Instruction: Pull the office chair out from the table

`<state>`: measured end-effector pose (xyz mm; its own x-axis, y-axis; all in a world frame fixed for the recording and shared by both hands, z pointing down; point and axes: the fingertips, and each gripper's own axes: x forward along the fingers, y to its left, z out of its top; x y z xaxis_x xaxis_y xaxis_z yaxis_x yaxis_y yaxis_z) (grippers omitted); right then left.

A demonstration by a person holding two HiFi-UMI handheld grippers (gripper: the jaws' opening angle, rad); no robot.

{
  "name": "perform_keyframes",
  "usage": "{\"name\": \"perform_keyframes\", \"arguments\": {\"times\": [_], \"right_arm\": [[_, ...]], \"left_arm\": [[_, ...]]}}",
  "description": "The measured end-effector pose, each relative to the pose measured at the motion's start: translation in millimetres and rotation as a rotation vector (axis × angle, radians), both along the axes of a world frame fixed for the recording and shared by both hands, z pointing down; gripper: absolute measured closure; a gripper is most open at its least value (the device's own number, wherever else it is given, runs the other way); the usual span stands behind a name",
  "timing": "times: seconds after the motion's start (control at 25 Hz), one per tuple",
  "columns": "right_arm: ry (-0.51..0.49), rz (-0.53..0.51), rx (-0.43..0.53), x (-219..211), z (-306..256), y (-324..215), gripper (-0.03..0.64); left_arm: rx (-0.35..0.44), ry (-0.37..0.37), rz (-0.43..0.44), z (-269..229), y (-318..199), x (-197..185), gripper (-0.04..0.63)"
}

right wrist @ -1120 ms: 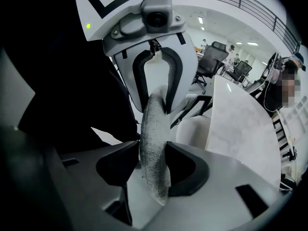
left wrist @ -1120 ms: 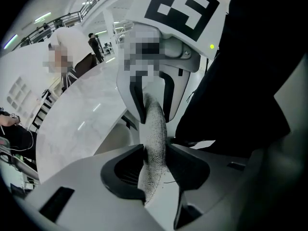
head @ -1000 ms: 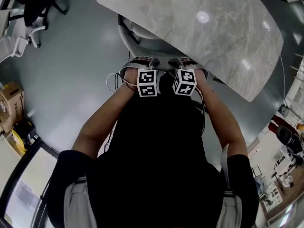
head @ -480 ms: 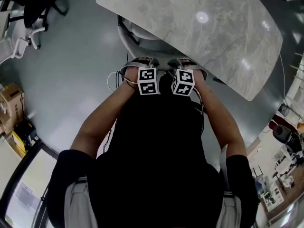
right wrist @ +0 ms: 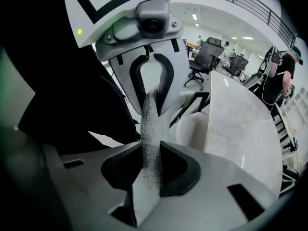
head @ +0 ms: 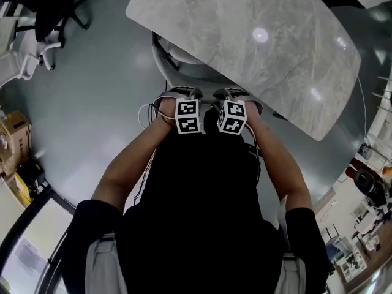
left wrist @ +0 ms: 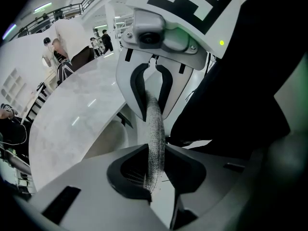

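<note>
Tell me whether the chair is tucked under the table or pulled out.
Tucked in: the chair has its seat under the table edge; only its back sticks out.

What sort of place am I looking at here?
Probably an open-plan office or workspace. There is a large marble-look table, wheeled office chairs standing on a smooth grey floor, and an upper-level railing above more desks.

Table (head: 263, 48): pale grey, marble-veined. Office chair (head: 177, 59) under the table: white shell, grey speckled mesh edge (left wrist: 155, 129). Marker cubes (head: 188, 116) beside the table: black-and-white squares. Floor (head: 104, 84): plain grey.
</note>
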<state>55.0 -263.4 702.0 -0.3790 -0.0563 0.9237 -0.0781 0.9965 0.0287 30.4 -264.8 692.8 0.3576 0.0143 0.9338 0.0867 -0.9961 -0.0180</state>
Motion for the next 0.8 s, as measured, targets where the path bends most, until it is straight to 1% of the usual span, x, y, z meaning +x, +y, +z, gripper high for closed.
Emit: {"name": "perform_keyframes", "arguments": {"times": [0.32, 0.56, 0.8], "right_arm": [[-0.013, -0.016, -0.019, 1.0, -3.5, 4.4, 0.523], [-0.011, -0.054, -0.030, 10.3, -2.4, 18.9, 0.525], [-0.009, -0.092, -0.021, 18.1, -4.5, 38.2, 0.525]], "left_arm": [[0.004, -0.013, -0.020, -3.6, 4.4, 0.8, 0.512], [-0.007, -0.024, -0.025, -2.7, 19.7, 9.4, 0.513], [0.003, -0.018, -0.056, -5.5, 40.3, 17.0, 0.514]]}}
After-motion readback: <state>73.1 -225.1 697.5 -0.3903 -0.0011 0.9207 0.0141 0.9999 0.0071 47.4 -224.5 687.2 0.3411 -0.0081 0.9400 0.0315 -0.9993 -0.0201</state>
